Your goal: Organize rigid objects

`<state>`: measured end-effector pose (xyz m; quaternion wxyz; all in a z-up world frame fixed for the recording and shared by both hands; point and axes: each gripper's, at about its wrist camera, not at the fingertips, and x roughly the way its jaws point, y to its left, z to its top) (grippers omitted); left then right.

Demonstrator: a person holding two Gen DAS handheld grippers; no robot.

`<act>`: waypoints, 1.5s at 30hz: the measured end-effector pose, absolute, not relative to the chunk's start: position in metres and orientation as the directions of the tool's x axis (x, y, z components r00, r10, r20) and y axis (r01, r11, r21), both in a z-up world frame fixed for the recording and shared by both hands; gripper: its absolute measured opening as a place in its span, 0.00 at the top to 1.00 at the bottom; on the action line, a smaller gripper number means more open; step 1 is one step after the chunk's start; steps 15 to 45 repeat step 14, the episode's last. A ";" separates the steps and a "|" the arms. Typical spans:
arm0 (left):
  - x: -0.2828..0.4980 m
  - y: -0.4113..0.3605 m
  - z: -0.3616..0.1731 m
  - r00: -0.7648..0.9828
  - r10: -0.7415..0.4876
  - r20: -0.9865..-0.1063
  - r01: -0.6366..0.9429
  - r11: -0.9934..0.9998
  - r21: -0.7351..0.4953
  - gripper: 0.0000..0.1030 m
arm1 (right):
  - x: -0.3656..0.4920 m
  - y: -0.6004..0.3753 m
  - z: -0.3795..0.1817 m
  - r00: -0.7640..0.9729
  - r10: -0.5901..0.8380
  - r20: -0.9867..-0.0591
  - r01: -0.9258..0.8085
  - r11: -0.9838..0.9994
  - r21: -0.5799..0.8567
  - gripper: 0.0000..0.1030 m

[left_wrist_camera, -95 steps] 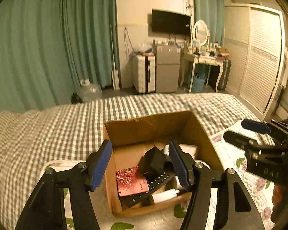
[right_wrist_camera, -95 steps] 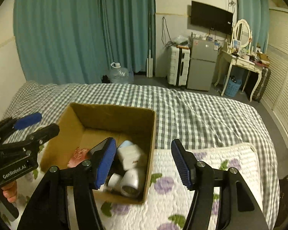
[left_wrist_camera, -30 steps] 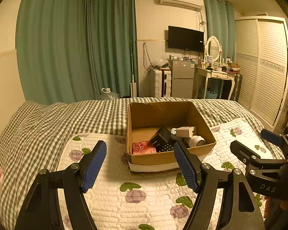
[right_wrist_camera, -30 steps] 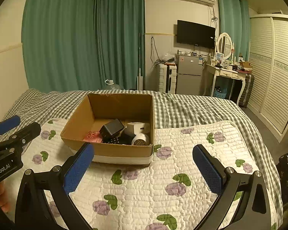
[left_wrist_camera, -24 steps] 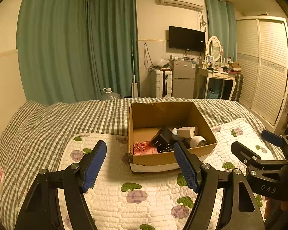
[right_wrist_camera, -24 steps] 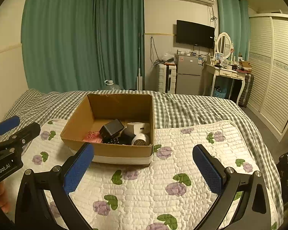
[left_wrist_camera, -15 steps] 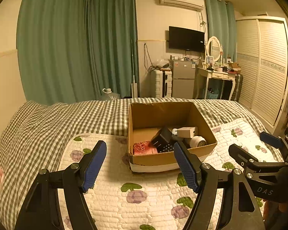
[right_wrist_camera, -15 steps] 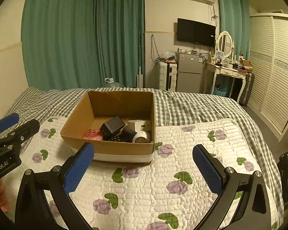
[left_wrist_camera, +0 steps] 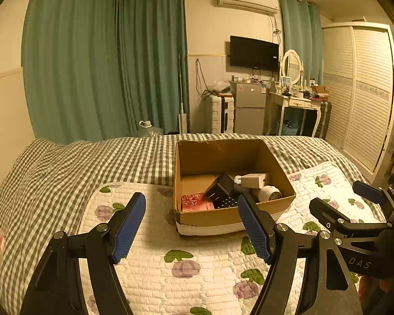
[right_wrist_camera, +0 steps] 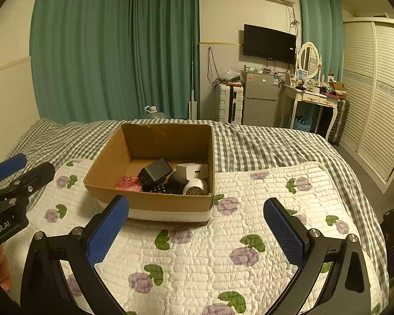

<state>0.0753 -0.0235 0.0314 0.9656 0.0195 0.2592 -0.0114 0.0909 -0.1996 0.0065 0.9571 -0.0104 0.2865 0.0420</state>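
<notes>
Right now I hold my left gripper low over the flowered quilt, aimed level toward the cardboard box, its 2 blue pads spread apart with nothing between them. My right gripper hangs beside it, pointed the same way, spread even wider and equally empty. Both sit short of the box, well apart from it.

The box rests on the quilt near the checked bedspread, open side up, with its near wall facing me. Inside lie the rigid things: a black adapter propped at a tilt, a white charger lying with its long side across the box, a white round piece on its side (face toward me), a dark remote flat beneath, and a red patterned card at the left.
</notes>
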 end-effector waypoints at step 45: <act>0.075 -0.024 0.029 0.861 -0.010 -0.508 0.030 0.999 0.030 0.27 | 0.091 -0.199 0.003 0.828 0.077 -0.555 -0.088 0.996 0.006 0.00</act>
